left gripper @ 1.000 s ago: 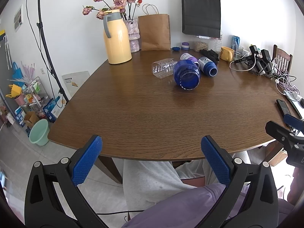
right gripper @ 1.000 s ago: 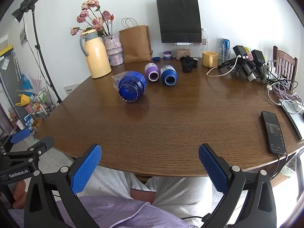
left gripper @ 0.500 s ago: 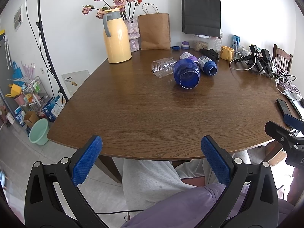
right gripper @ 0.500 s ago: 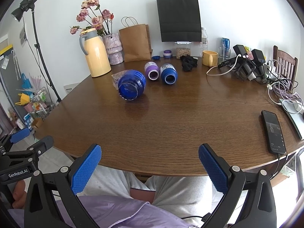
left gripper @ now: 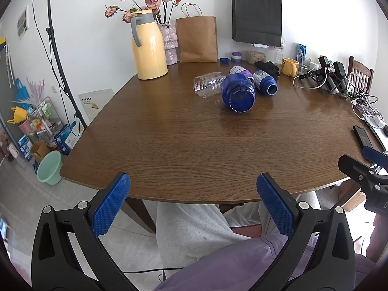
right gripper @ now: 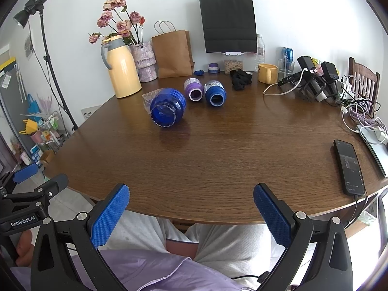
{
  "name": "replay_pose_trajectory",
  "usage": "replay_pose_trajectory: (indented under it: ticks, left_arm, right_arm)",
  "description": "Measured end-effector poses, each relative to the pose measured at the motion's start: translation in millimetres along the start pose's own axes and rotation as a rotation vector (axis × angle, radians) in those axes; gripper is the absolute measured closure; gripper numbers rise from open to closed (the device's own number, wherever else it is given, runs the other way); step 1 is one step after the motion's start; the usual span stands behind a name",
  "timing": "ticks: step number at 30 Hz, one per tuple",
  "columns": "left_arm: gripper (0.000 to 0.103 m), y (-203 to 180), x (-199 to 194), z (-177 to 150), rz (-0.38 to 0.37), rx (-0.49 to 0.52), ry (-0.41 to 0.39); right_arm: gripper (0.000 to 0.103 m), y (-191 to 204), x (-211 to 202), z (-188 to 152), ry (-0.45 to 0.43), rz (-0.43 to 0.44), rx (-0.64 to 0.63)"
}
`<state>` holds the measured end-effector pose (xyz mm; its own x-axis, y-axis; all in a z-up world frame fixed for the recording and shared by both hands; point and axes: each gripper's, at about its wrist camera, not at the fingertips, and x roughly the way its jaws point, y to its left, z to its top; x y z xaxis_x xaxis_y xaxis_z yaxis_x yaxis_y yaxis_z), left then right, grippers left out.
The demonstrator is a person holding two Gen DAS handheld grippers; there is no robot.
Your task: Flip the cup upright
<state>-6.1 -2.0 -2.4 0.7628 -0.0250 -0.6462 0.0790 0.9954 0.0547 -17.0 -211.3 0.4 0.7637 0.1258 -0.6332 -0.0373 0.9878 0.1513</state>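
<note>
Several cups lie on their sides on the far part of the brown table (left gripper: pixel 194 145): a large dark blue cup (left gripper: pixel 238 93) (right gripper: pixel 168 107), a clear plastic cup (left gripper: pixel 209 83) (right gripper: pixel 148 97) behind it, a purple cup (left gripper: pixel 238 70) (right gripper: pixel 193 89) and a smaller blue cup (left gripper: pixel 265 82) (right gripper: pixel 215 92). My left gripper (left gripper: pixel 192 198) is open and empty, held before the table's near edge over the person's lap. My right gripper (right gripper: pixel 191 208) is likewise open and empty at the near edge. Each gripper shows at the other view's side.
A yellow thermos jug (left gripper: pixel 148 48), a flower vase (left gripper: pixel 169 41), brown (left gripper: pixel 197 40) and black paper bags (left gripper: pixel 257 17) stand at the back. A yellow mug (right gripper: pixel 267 72), black devices with cables (right gripper: pixel 312 80) and a phone (right gripper: pixel 349 167) lie on the right.
Both views have shifted very slightly; the cups and both open grippers stay as they were.
</note>
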Motion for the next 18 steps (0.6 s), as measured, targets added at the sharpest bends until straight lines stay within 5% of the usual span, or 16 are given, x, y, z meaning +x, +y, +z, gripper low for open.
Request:
replay_pose_trajectory:
  ticks: [10, 18]
  left_arm:
    - [0.0, 1.4, 6.6, -5.6, -0.01, -0.008, 0.01]
    - [0.0, 18.5, 41.0, 28.2, -0.031, 0.001, -0.01]
  right_arm:
    - [0.0, -1.9, 5.3, -5.1, 0.004, -0.001, -0.003]
    - [0.0, -4.8, 44.2, 19.0, 0.016, 0.029, -0.013]
